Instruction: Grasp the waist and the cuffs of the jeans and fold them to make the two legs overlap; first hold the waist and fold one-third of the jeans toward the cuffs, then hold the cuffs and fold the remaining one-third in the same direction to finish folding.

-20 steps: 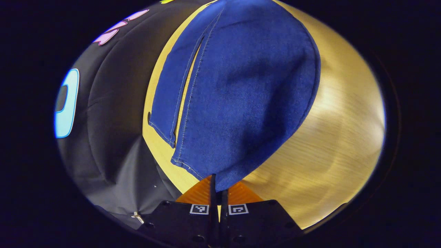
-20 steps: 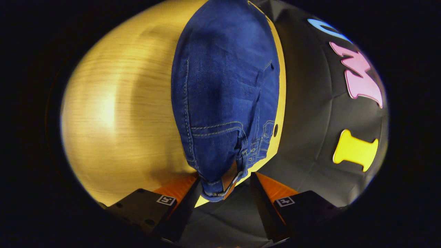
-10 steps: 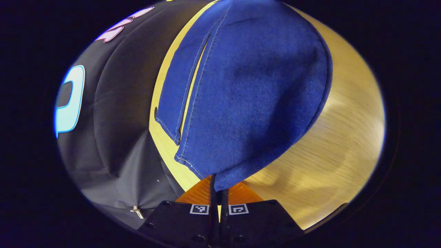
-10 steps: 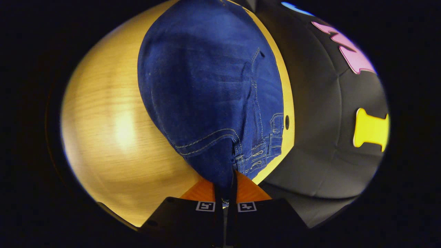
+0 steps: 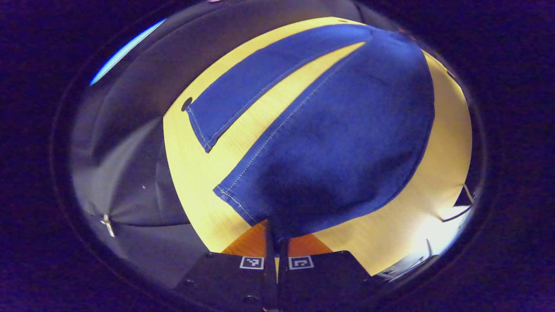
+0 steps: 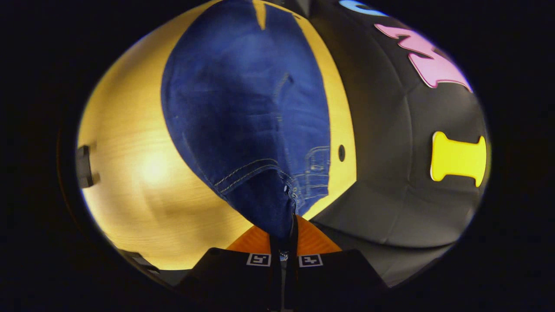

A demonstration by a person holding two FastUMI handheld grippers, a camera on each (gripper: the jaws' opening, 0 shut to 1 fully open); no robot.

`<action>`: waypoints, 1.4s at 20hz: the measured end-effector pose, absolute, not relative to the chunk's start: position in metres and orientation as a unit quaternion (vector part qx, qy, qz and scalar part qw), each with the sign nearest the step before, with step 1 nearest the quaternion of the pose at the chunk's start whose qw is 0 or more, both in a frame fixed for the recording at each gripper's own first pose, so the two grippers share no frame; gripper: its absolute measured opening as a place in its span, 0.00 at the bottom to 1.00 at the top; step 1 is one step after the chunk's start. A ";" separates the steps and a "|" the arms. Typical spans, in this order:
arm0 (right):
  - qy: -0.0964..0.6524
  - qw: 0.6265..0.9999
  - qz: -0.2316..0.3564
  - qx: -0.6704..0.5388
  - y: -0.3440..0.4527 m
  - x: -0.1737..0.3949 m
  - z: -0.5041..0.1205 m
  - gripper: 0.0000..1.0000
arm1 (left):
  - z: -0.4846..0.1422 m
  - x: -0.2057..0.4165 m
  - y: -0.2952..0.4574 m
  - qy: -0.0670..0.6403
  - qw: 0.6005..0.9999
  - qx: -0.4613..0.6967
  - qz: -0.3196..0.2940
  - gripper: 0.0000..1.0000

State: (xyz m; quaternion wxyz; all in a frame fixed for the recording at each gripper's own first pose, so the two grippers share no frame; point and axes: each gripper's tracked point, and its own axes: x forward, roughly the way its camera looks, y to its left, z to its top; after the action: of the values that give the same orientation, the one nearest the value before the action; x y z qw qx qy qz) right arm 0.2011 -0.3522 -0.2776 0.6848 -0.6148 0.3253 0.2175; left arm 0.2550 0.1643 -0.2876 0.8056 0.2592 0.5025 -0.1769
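Both hand-held grippers clamped on blue denim jeans over pale wooden worktop — left hand-held gripper pinching cuff, right hand-held gripper pinching waist. Step, likely: overlapping legs. Next: carry lifted leg across onto flat one. Left gripper view shows legs apart; right gripper view shows pocket stitching.

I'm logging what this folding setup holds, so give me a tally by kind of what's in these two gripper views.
Jeans: 1
Wooden table: 1
Grippers: 2, left gripper shut on a cuff, right gripper shut on the waist
Total: 4
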 end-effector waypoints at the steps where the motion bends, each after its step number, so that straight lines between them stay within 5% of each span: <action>1: 0.327 0.695 0.214 -0.604 -0.346 0.212 -0.267 0.08 | -0.272 0.265 0.160 0.503 0.816 0.219 -0.182 0.06; 6: 0.371 0.764 0.206 -0.486 -0.318 0.268 -0.239 0.08 | -0.189 0.340 0.135 0.470 0.856 0.082 -0.200 0.06; 13: 0.490 0.819 0.152 -0.256 -0.314 0.354 -0.271 0.08 | -0.160 0.439 0.133 0.514 0.839 -0.080 -0.161 0.06; 22: 0.575 0.817 0.029 0.024 -0.308 0.394 -0.262 0.09 | -0.158 0.470 0.149 0.576 0.800 -0.118 -0.118 0.11; 23: 0.573 0.819 0.016 0.044 -0.306 0.397 -0.260 0.21 | -0.161 0.471 0.154 0.573 0.804 -0.110 -0.109 0.17; 26: 0.544 0.838 -0.008 0.036 -0.314 0.400 -0.252 0.37 | -0.143 0.472 0.170 0.554 0.823 -0.099 -0.083 0.74; 27: 0.530 0.847 -0.011 0.028 -0.316 0.398 -0.242 0.58 | -0.140 0.470 0.178 0.545 0.830 -0.094 -0.066 0.80; 28: 0.514 0.858 -0.012 0.026 -0.315 0.396 -0.232 0.78 | -0.130 0.470 0.184 0.534 0.839 -0.092 -0.052 0.99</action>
State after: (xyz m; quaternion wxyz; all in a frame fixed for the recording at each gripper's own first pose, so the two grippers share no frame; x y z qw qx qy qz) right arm 0.3961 -0.3146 -0.2323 0.8575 0.0259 0.5136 -0.0117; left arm 0.4699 0.1840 -0.1297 0.8390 -0.0923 0.5337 -0.0523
